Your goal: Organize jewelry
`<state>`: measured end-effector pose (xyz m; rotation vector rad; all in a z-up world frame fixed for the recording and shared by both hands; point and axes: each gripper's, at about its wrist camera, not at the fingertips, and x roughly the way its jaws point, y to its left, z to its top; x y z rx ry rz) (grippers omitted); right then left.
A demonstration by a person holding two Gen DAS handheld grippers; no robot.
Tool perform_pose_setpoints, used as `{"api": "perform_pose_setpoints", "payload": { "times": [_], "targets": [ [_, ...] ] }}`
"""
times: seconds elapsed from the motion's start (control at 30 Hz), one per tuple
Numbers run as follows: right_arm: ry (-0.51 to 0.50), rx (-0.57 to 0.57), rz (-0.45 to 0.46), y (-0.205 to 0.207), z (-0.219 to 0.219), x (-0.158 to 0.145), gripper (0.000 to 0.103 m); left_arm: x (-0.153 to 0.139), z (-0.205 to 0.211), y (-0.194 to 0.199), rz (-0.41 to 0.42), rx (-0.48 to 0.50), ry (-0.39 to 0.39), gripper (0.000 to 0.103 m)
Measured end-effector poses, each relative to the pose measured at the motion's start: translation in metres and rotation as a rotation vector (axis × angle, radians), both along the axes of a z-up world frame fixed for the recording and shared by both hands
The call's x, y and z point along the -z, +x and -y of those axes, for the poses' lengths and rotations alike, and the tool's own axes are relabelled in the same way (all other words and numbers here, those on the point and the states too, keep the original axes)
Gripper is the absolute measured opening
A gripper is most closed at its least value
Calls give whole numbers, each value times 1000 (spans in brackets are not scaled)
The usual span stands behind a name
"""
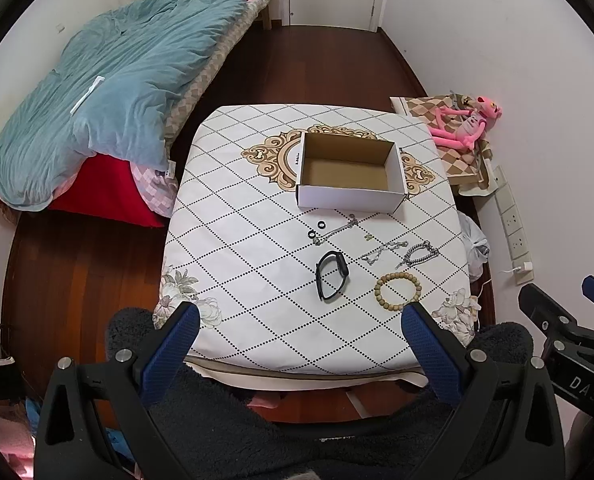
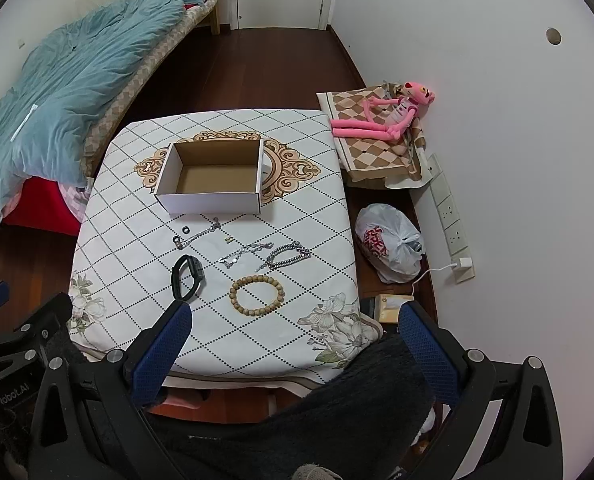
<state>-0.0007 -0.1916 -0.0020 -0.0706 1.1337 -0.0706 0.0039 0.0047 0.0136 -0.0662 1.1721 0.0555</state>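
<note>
An open, empty cardboard box stands on the patterned table. In front of it lie jewelry pieces: two black rings, a thin chain, small earrings, silver chains, a chunky silver bracelet, a black band and a wooden bead bracelet. My left gripper and right gripper are both open and empty, held above the table's near edge.
A bed with a blue quilt lies at the left. A pink plush toy sits on a checked cushion at the right, by a white plastic bag and wall sockets. Dark fleece lies below the grippers.
</note>
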Motion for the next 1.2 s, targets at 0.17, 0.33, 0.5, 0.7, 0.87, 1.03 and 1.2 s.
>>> {"api": "perform_pose_setpoints", "payload": {
  "times": [0.17, 0.33, 0.5, 0.7, 0.87, 1.03, 1.2],
  "targets": [
    [-3, -3, -1, 0, -1, 0, 103, -5, 6, -5, 7, 0, 8, 103],
    [-4, -2, 5, 0, -2, -1, 103, -4, 6, -8, 14, 0, 10, 103],
    [-5, -1, 5, 0, -1, 0, 103, -2, 6, -8, 14, -3, 9, 103],
    [-5, 0, 8, 0, -1, 0, 103, -3, 5, -9, 19, -3, 7, 103],
    [-2, 1, 9, 0, 0, -1, 103, -6, 2, -8, 28, -1, 5, 103],
    [-3, 1, 13, -1, 0, -3, 103, -6, 1, -7, 33, 2, 4, 103],
    [-2, 1, 12, -1, 0, -5, 103, -11, 4, -10, 35, 2, 7, 103]
  ]
}}
